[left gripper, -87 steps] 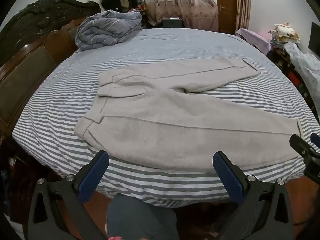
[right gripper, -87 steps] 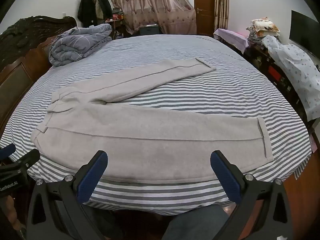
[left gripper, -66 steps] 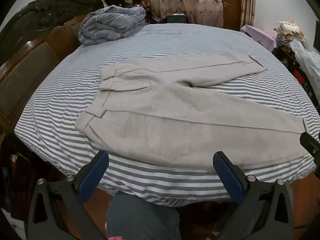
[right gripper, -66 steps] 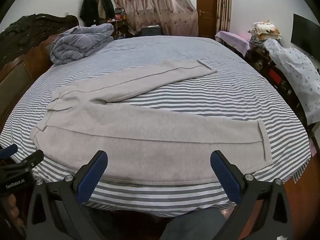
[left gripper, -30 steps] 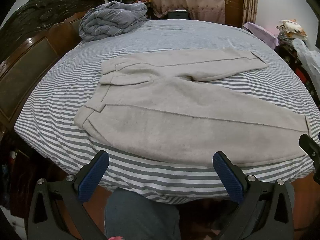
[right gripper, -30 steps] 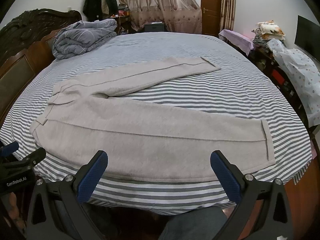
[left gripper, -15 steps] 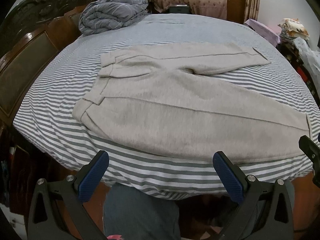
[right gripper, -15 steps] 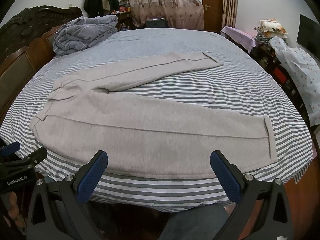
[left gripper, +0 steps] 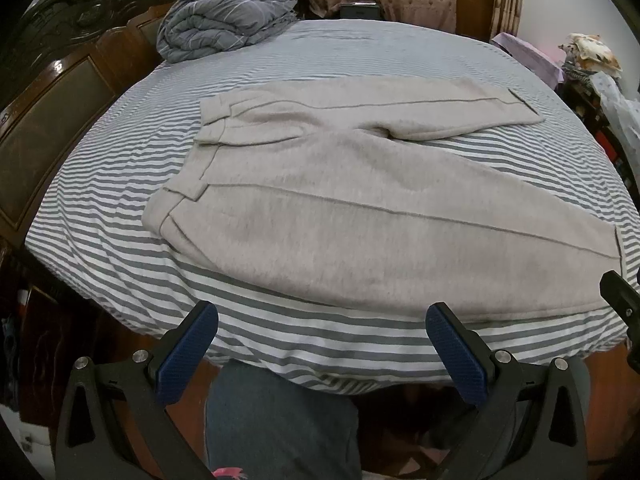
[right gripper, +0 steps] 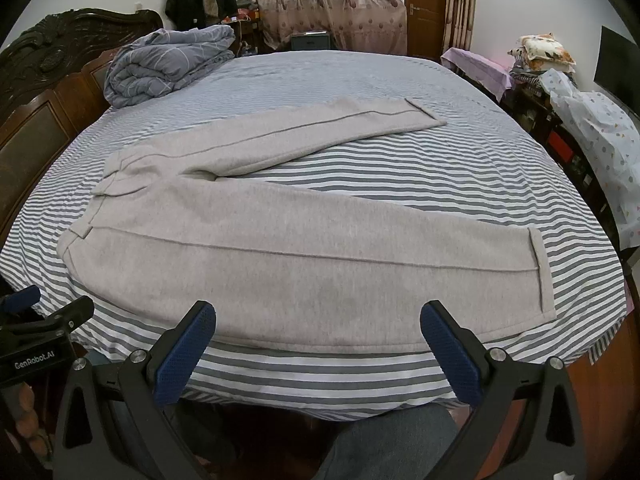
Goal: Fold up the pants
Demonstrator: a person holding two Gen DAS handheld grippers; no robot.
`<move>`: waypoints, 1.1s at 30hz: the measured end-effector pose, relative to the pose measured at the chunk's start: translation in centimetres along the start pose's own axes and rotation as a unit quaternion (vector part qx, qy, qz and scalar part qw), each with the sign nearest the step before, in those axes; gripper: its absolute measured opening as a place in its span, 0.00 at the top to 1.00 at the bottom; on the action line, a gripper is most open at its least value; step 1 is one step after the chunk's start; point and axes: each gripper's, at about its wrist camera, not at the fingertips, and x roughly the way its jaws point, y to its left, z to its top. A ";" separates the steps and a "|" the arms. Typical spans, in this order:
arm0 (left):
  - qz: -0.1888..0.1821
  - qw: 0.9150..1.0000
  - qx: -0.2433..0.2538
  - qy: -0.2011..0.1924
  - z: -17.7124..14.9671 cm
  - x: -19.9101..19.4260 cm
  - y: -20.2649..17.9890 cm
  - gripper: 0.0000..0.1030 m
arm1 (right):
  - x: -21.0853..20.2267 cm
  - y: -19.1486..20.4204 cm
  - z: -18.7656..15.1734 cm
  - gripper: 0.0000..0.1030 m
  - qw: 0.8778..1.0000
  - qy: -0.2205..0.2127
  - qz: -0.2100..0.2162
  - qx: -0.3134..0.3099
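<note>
Both tools, left tool [left gripper: 320,334] and right tool [right gripper: 318,330], wide open and empty, have edged closer to the spread-out pants [right gripper: 280,248] on the bed [right gripper: 400,168]; folding not started.

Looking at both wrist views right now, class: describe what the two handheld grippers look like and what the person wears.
Each gripper, left and right, has black angular frames, silver bolts and textured blue pads. The left one's body bears white lettering, "GenRobot.AI". The person wears blue-grey trousers.

"genrobot.ai" on the left tool [right gripper: 38,312]
</note>
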 end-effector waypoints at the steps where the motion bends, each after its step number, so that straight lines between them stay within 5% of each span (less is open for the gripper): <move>1: 0.000 1.000 0.000 0.001 0.0 0.0 0.0 0.00 | 0.0 0.0 -0.1 0.02 1.000 0.001 0.000 0.000; 33: -0.005 1.000 -0.010 0.009 0.0 0.8 0.6 0.00 | 1.0 0.5 0.0 0.02 1.000 0.011 -0.002 -0.008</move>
